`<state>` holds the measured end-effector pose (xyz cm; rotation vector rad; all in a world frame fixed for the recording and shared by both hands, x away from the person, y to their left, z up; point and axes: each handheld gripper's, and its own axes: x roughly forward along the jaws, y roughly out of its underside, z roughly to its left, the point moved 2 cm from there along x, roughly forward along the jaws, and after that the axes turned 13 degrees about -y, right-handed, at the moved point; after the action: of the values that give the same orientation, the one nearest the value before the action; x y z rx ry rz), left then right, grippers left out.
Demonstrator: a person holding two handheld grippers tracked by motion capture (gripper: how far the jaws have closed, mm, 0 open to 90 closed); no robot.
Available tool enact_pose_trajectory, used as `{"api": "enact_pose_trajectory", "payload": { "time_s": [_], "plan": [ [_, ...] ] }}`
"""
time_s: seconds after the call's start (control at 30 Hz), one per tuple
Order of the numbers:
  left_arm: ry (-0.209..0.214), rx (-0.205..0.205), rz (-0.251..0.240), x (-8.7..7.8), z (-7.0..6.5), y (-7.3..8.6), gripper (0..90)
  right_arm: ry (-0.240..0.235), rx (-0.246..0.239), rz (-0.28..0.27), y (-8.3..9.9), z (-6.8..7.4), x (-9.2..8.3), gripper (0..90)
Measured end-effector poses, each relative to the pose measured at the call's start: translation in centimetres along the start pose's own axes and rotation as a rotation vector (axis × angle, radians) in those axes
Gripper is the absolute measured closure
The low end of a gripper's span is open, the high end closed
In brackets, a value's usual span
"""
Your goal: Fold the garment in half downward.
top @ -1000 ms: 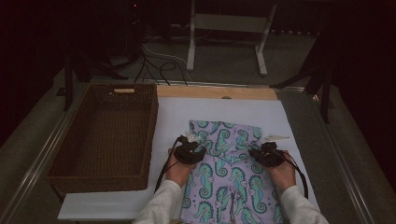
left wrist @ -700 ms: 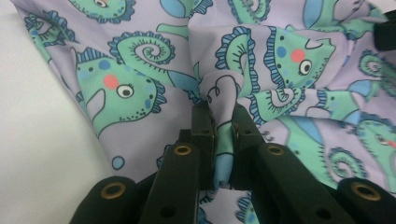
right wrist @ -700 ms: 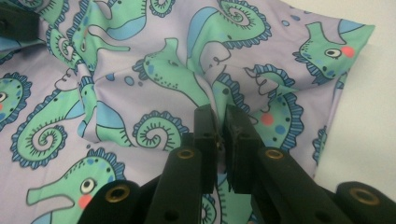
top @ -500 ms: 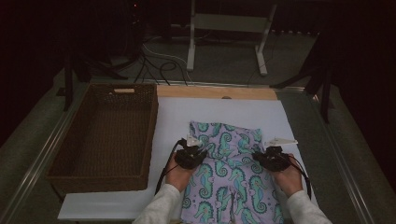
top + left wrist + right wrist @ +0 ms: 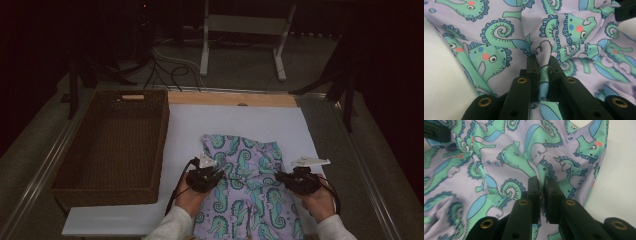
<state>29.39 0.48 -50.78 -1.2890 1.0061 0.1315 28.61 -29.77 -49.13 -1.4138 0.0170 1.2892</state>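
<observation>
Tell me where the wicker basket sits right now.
In the high view the wicker basket sits on the left side of the table, beside the white mat, left of the seahorse-print cloth that both grippers pinch.

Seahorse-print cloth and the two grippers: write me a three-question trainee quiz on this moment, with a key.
1. True or false: the left gripper has a fold of the lilac cloth with green seahorse print pinched between its black fingers.
2. Multiple choice: seen from the high view, the brown woven wicker basket lies (A) left of the cloth, (B) right of the cloth, (C) on top of the cloth.
3. Short answer: what surface does the cloth lie on?

Key
1. True; the right gripper is likewise shut on the cloth.
2. A.
3. The white board covering the table.
</observation>
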Motion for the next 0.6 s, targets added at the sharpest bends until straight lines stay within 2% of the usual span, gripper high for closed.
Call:
{"api": "enact_pose_trajectory", "payload": {
  "time_s": [0.27, 0.4, 0.43, 0.47, 0.6],
  "plan": [
    [0.043, 0.03, -0.017, -3.0, -1.6, 0.7, 84.0, -0.039, -0.009, -0.029, 0.9, 1.5, -2.4, 84.4],
    [0.06, 0.034, -0.021, -3.9, -2.1, 0.9, 84.0, -0.049, -0.011, -0.044, 1.3, 2.3, -3.4, 84.5],
    [0.076, 0.04, -0.034, -4.9, -2.6, 1.0, 84.0, -0.051, -0.016, -0.051, 1.4, 2.5, -3.7, 84.5],
    [0.081, 0.044, -0.04, -5.4, -2.7, 1.0, 84.1, -0.059, -0.018, -0.068, 1.7, 2.9, -4.6, 84.5],
    [0.105, 0.053, -0.065, -6.9, -3.3, 1.1, 84.0, -0.081, -0.014, -0.095, 2.2, 3.6, -5.9, 84.5]
  ]
}}
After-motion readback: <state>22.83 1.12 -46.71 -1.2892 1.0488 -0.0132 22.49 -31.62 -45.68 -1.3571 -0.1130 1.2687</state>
